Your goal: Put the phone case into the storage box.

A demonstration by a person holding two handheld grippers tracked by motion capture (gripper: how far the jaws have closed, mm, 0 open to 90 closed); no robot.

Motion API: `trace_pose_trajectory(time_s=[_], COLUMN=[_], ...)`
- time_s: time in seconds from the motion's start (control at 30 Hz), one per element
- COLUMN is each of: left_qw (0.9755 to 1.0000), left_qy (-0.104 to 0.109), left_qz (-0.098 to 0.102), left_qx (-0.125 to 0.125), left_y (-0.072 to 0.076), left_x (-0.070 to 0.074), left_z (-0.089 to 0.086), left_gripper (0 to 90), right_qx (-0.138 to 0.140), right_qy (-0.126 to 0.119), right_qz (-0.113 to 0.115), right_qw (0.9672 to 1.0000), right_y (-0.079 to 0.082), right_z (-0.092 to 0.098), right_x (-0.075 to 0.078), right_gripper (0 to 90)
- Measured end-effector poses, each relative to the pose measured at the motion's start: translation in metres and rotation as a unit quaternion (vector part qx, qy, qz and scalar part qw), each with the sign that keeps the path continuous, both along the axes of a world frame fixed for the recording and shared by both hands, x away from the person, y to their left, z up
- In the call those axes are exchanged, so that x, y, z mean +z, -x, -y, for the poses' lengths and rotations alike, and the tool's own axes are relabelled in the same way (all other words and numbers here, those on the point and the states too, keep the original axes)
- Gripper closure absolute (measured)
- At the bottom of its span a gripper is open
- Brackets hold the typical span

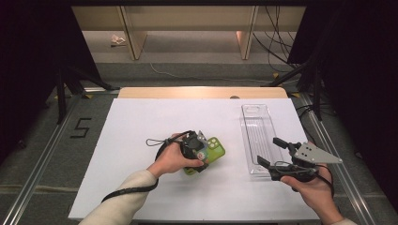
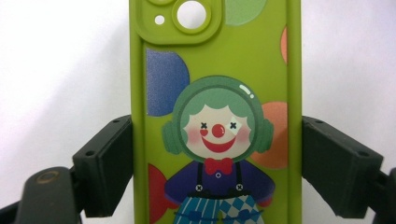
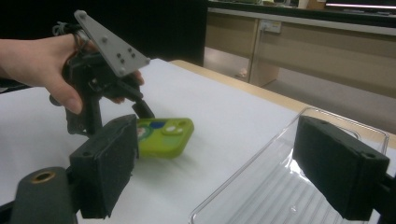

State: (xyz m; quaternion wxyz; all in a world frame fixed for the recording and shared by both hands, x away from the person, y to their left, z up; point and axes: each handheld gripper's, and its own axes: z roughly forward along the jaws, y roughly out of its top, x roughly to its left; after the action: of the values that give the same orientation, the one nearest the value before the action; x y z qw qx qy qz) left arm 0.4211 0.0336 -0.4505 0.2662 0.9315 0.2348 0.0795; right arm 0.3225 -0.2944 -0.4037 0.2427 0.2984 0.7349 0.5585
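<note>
Phone case (image 2: 215,116), lime green and printed with a clown in headphones, lies between the jaws of the left tool (image 1: 196,152), held across its long edges near the middle of the white counter (image 1: 141,140). In the left gripper view the left pad touches the case's edge, while a thin gap seems to show at the right pad, so the pinch looks light at best; I judge it a grip just closing or just lifting. To do this step well, the pads should press squarely on both side walls, below the raised camera block, before any lift, since a soft case can bow and slip out if squeezed at one corner. Keeping the case level and moving slowly would help.

The case looks like matte silicone, rubbery, with rounded corners and a raised, rounded lip around the lens holes. A clear plastic tray (image 1: 257,136), long and narrow with a ribbed floor and glossy walls, sits to the right on the counter, well apart from the case. The right tool (image 1: 272,152) hovers over the tray's near end, jaws spread and pinching nothing.
</note>
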Motion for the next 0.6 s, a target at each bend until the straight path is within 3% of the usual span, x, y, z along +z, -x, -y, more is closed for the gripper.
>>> trace_pose_trajectory(time_s=[0.37,0.6], left_qw=[0.9985,0.9955], left_qy=[0.042,0.073], left_qz=[0.029,0.048], left_qx=[0.020,0.037], left_y=[0.013,0.022], left_x=[0.010,0.019], left_z=[-0.005,-0.013], left_gripper=[16.5,16.4], right_qx=[-0.001,0.000], right_qy=[0.002,0.001], right_qz=[-0.001,0.000], right_qw=[1.0000,1.0000], right_y=[0.000,0.001], right_z=[-0.001,-0.004], right_x=[0.000,0.000], right_gripper=[15.3,14.5])
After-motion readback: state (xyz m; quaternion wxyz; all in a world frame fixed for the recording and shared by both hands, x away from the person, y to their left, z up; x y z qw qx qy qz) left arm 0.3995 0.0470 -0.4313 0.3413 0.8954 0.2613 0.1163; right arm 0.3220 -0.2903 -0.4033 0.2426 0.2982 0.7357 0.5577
